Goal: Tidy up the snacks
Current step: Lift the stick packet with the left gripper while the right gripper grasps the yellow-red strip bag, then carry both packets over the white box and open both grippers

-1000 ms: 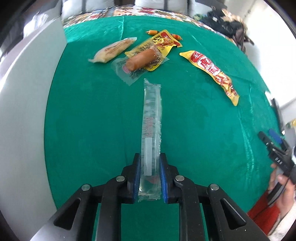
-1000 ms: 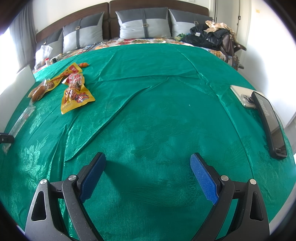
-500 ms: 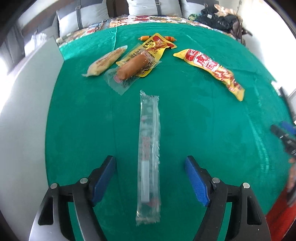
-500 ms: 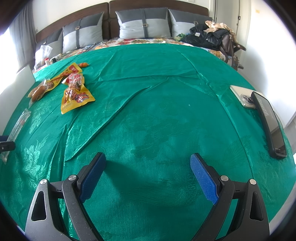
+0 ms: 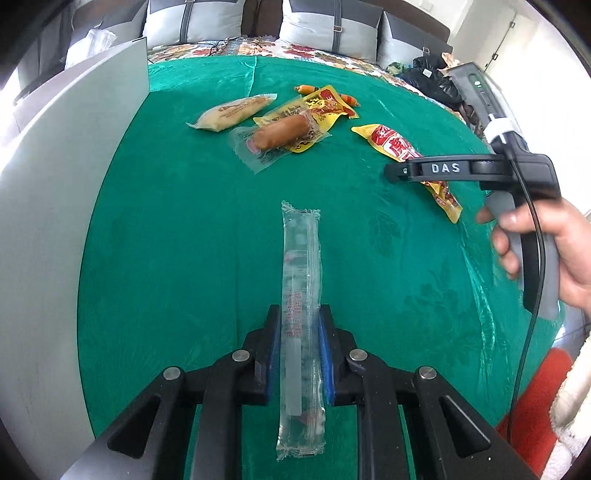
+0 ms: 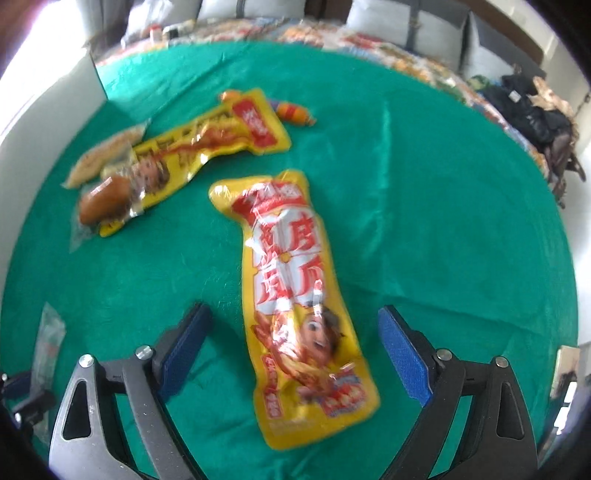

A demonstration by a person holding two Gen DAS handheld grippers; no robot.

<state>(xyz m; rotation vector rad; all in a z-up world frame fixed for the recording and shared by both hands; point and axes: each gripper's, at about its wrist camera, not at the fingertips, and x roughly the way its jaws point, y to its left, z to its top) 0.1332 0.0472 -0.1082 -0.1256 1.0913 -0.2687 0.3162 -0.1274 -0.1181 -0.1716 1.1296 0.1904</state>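
Note:
My left gripper [image 5: 297,354] is shut on a long clear packet [image 5: 300,295] that lies lengthwise on the green cloth [image 5: 177,229]. My right gripper [image 6: 295,350] is open, with its fingers on either side of a long yellow-and-red snack packet [image 6: 291,280] lying flat; the same packet [image 5: 397,147] shows under the right gripper in the left wrist view. Farther back lie a second yellow packet [image 6: 207,144], a wrapped sausage [image 5: 280,134], a pale bread packet [image 5: 232,112] and small orange sausages [image 6: 291,110].
A white board [image 5: 55,192] stands along the left edge of the cloth. Grey pillows [image 5: 192,26] and a floral sheet lie at the back. Dark bags [image 6: 535,107] sit at the far right. A red mat [image 5: 532,406] lies on the floor beside the bed.
My left gripper, open half a second ago, has shut on the clear packet. My right gripper has moved left and forward over the yellow-and-red packet.

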